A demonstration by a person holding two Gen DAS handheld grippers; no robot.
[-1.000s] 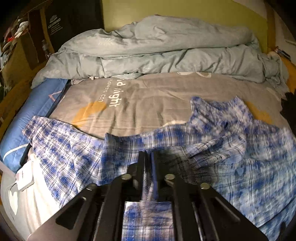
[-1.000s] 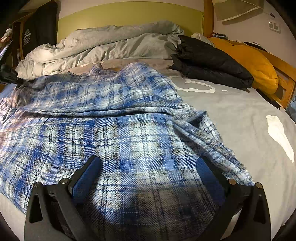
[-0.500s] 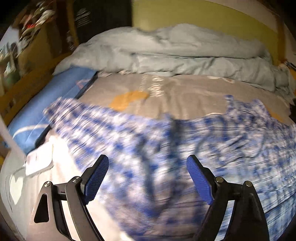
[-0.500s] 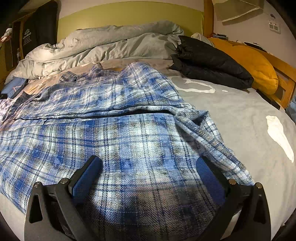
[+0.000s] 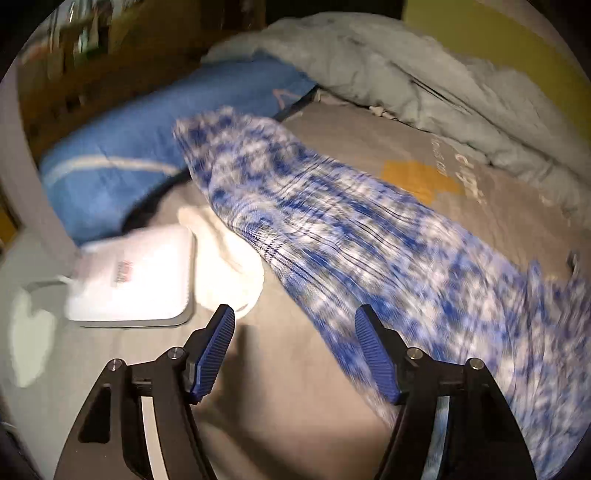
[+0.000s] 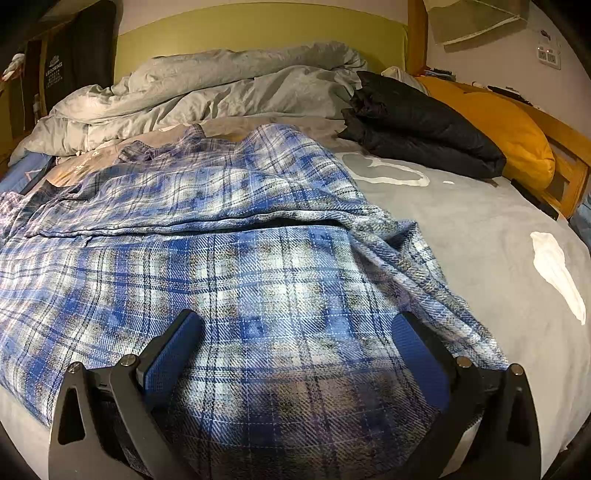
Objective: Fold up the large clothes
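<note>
**With left jaws closing on nothing, shirt lying spread on bed**

While narrowing, left gripper [image 5: 293, 325] still fairly wide, nothing between the blue ribbed pads [image 5: 214, 352]. Pointed down at bare grey bed sheet [image 5: 280, 398]. Right-hand pad just at the edge of the blue plaid shirt [image 5: 369, 236], contact not clear through motion blur. Shirt sleeve running diagonally from upper left toward lower right of the left wrist view, heavily smeared.

Left of the jaws: white flat box [image 5: 136, 280] with red print, unreadable. White cloth [image 5: 225, 254] touching the box's right side and partly tucked under the sleeve edge. Further out: blue pillow [image 5: 147, 147] along the bed's side, rumpled grey duvet [image 5: 424, 81] at the head end, orange patch and white lettering on the sheet between duvet and sleeve.

Right gripper [image 6: 295, 350] spread wide, low over the shirt [image 6: 258, 277], plaid fabric filling the gap between the pads. Pads not pressing it, no grip. Shirt body lying flat across the near half of the bed, one panel folded over across the middle, collar end toward the duvet [image 6: 221, 85].

Beyond, right side: folded black jacket [image 6: 417, 122] on the sheet [image 6: 480, 236], against an orange pillow [image 6: 498, 122]. White printed marks on the sheet near the jacket and far right. Green headboard [image 6: 258, 29] behind everything.
</note>
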